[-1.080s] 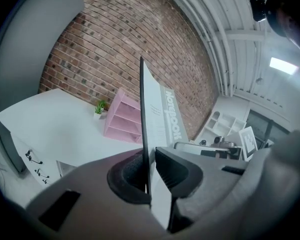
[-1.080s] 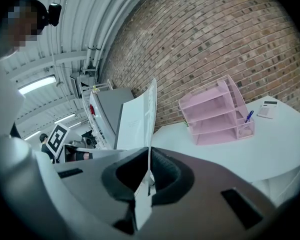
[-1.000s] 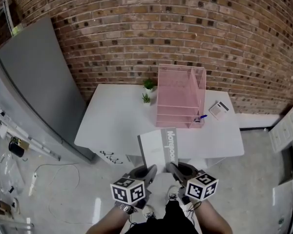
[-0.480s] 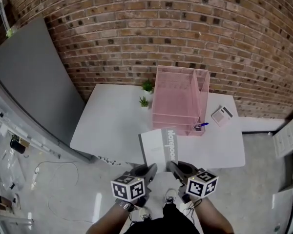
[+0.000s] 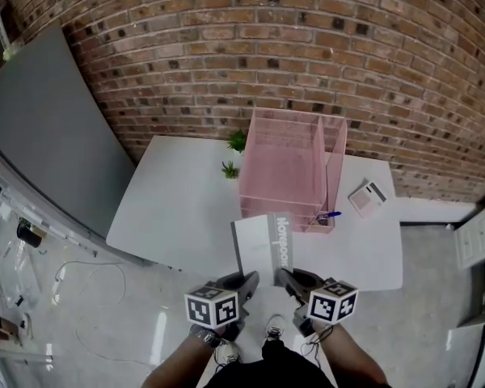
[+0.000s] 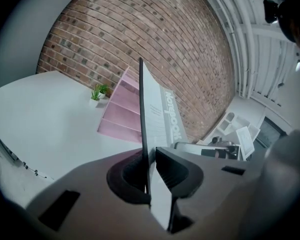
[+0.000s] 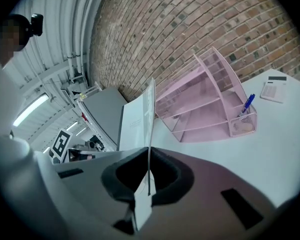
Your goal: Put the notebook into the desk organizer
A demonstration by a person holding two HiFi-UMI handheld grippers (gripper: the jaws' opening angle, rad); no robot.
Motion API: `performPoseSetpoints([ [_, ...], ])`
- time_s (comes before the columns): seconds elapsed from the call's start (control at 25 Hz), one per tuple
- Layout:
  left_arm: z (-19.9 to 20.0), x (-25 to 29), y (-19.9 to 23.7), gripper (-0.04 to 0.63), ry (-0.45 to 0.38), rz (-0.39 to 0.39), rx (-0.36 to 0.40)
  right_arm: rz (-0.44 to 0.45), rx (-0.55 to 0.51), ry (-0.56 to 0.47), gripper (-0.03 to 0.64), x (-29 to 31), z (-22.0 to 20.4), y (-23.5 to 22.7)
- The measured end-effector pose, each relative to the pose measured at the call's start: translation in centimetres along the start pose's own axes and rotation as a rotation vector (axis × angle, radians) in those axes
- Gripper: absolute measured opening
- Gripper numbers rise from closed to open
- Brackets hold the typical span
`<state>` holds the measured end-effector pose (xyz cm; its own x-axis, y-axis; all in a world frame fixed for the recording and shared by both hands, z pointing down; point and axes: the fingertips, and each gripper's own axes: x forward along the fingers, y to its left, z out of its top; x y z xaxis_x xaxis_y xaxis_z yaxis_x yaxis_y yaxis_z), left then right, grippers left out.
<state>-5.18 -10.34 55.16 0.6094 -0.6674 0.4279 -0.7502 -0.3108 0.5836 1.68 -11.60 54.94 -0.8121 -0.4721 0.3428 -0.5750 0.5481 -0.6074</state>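
Note:
A grey-and-white notebook (image 5: 263,247) with a darker spine band hangs over the white table's (image 5: 170,208) front edge, held by its near edge. My left gripper (image 5: 246,280) is shut on its near left corner and my right gripper (image 5: 284,278) on its near right corner. The left gripper view shows the notebook (image 6: 157,119) edge-on between the pads of that gripper (image 6: 149,171). In the right gripper view a thin cover edge (image 7: 150,129) is pinched by the right gripper (image 7: 149,176). The pink mesh desk organizer (image 5: 287,168) stands on the table just beyond the notebook.
Two small green plants (image 5: 236,141) stand left of the organizer. A calculator (image 5: 366,196) lies to its right, and a blue pen (image 5: 330,215) stands in its front cup. A grey panel (image 5: 40,136) leans at the left. A brick wall runs behind, and cables lie on the floor.
Both grippers have carried the notebook forward and a little down toward the table. Its far edge now lies over the table, closer to the organizer.

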Motion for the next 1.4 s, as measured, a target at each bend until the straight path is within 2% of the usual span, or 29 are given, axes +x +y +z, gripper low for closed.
performPoseSetpoints([
  [0.56,-1.0,5.0,1.0,0.036,0.056,0.069,-0.099,0.074,0.156,0.098,0.012,0.9,-0.1,-5.6],
  [0.88,-0.5,6.3,1.4,0.038,0.081,0.078,-0.111,0.09,0.224,0.113,0.012,1.4,0.4,-6.8],
  [1.12,0.3,7.4,2.3,0.038,0.115,0.054,-0.106,0.074,0.284,0.097,0.012,2.2,1.0,-7.6],
  [1.4,1.8,8.6,3.8,0.045,0.155,0.015,-0.061,0.047,0.38,0.058,0.012,3.6,2.0,-8.4],
])
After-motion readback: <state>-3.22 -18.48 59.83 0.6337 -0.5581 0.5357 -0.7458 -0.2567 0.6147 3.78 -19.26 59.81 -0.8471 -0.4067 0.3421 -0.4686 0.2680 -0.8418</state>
